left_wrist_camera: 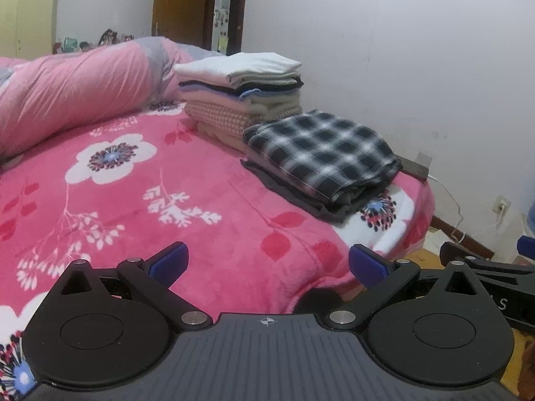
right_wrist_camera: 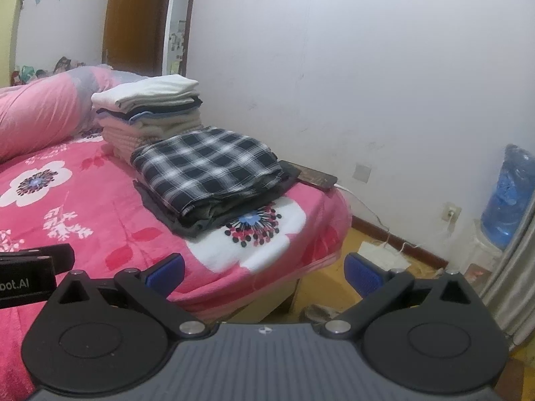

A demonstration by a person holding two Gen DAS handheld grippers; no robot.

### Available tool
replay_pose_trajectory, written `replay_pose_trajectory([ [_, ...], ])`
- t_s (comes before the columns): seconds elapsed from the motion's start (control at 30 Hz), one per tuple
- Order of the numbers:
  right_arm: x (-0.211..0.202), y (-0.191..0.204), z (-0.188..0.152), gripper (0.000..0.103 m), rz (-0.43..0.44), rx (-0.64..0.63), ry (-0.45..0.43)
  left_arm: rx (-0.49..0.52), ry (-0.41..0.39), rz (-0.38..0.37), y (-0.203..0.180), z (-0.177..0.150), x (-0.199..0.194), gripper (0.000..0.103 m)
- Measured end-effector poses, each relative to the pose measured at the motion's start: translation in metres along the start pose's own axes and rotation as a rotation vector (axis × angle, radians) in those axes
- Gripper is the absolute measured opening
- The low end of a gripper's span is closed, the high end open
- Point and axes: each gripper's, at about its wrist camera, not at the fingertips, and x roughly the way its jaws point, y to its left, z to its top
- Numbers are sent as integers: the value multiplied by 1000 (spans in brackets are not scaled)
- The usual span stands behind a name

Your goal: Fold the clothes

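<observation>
Both grippers — left gripper (left_wrist_camera: 268, 264), right gripper (right_wrist_camera: 264, 272) — hang wide and empty; the folded plaid garment (left_wrist_camera: 321, 150) tops its bedside pile, apparently finished.

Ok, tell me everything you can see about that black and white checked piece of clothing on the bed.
The plaid garment is black and white woven-looking cloth, folded into a thick, roughly rectangular bundle with a rounded fold facing the camera. It lies flat on top of darker folded clothes, near the corner of the pink floral blanket. Just behind it stands the taller stack of folded clothes; whether they touch is unclear. Neither gripper touches it.
</observation>
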Motion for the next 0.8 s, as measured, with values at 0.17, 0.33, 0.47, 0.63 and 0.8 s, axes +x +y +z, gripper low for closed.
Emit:
replay_pose_trajectory([
  [0.17, -1, 3, 1, 103, 6, -3, -8, 11, -3, -4, 0, 0, -1, 103],
  [0.33, 0, 2, 1, 103, 5, 5, 0, 17, 3, -13, -1, -1, 0, 103],
  [0.47, 0, 0, 0, 103, 5, 14, 9, 20, 1, -11, -1, -1, 0, 103],
  [0.63, 1, -1, -2, 103, 6, 19, 13, -1, 5, -18, 1, 0, -1, 103],
  [0.8, 2, -1, -1, 103, 8, 20, 18, -1, 3, -14, 0, 0, -1, 103],
])
